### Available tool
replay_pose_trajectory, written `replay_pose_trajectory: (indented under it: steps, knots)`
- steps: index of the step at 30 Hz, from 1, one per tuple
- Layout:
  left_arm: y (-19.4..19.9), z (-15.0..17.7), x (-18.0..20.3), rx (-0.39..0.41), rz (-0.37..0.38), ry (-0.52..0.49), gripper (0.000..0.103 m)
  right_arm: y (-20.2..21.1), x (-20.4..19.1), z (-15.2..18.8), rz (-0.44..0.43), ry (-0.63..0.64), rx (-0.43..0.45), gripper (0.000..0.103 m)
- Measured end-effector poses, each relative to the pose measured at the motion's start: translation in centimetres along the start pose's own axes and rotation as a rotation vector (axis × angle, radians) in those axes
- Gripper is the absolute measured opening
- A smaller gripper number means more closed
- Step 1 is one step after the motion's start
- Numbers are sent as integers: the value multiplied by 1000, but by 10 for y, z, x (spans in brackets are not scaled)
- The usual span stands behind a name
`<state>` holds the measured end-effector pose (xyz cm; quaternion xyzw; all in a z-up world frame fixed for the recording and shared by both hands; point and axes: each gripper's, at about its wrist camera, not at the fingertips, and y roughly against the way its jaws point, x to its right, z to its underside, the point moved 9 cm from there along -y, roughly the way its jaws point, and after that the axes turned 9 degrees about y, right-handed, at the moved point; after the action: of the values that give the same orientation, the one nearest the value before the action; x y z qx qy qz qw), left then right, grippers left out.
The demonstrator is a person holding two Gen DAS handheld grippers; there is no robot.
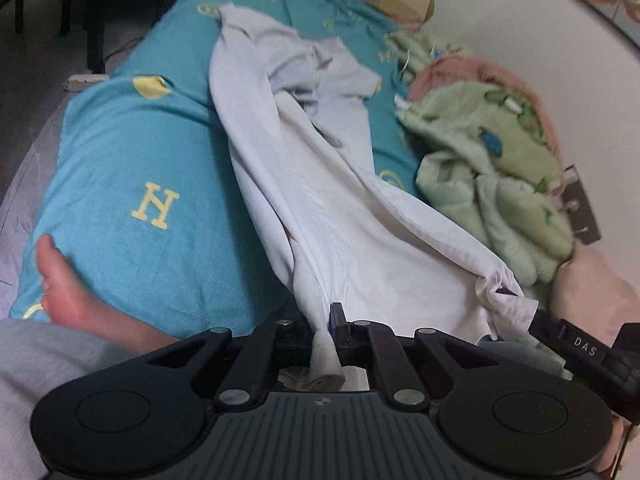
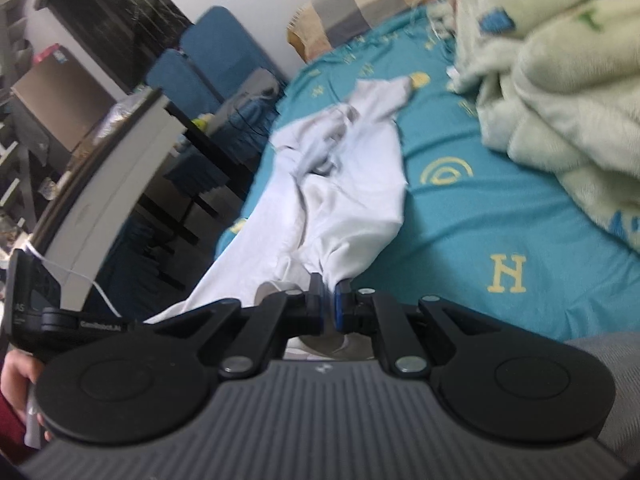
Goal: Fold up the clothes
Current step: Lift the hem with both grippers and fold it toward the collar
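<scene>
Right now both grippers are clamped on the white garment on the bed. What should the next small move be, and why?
Probably draw the two grippers apart to spread the hem. The left gripper and right gripper each pinch a bunched edge of the white garment, which lies twisted and rumpled along the teal bedsheet, so it likely needs flattening before any fold.

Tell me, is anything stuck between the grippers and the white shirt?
No. Both grippers already pinch the white shirt: the left gripper clamps a bunched corner, the right gripper clamps another edge. The green blanket lies beside it on the teal sheet.
</scene>
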<state>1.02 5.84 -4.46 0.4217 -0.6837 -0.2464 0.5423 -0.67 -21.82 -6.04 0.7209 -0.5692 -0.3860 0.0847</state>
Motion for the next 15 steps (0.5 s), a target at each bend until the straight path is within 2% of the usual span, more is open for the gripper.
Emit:
replay_pose_trajectory:
  steps: [4,10,13,15]
  knots:
    - [38,15,1,31,42,22,6,28,-24,0,-2,53,38,8]
    - [82,50,0,54,99,34,6,70,-37,16,-9,71,57,8]
    - [93,42,5,87,106,29,6,71,-36,10,5,72,64,8]
    - [93,23,13,114,107,25,6,65,-33,-3,11,61,79,8]
